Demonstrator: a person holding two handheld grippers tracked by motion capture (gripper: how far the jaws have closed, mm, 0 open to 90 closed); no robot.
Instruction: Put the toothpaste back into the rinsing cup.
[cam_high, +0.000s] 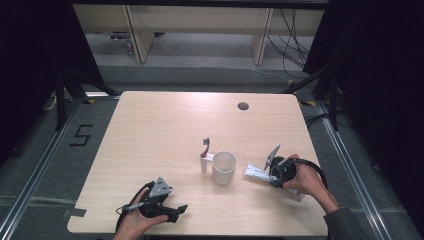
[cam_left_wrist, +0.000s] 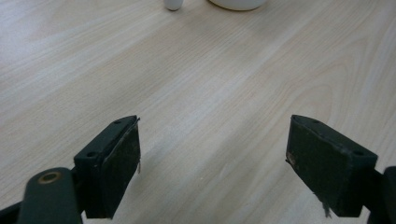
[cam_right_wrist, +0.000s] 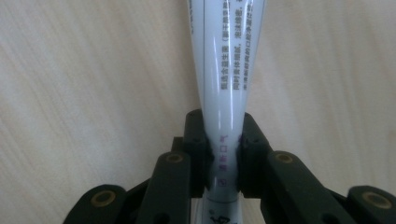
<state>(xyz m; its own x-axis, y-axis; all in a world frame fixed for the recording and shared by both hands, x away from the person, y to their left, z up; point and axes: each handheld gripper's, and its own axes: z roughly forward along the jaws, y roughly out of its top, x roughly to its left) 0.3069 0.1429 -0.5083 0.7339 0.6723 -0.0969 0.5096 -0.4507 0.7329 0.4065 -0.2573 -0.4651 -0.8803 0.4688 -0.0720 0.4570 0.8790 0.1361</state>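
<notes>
We note the right gripper (cam_right_wrist: 223, 154) clenched on a white toothpaste tube (cam_right_wrist: 226, 70), on the table (cam_high: 150, 130) right of the mug (cam_high: 224, 167); long axis points toward the mug; left gripper (cam_left_wrist: 212, 163) released.

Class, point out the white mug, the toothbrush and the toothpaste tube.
white mug (cam_high: 223, 168), high view, its side wall.
toothbrush (cam_high: 205, 143), high view, its bristle head.
toothpaste tube (cam_right_wrist: 223, 70), right gripper view, its printed body.

Black tool (cam_high: 176, 210) — brass screws, grey sleeve (cam_high: 345, 225).
</notes>
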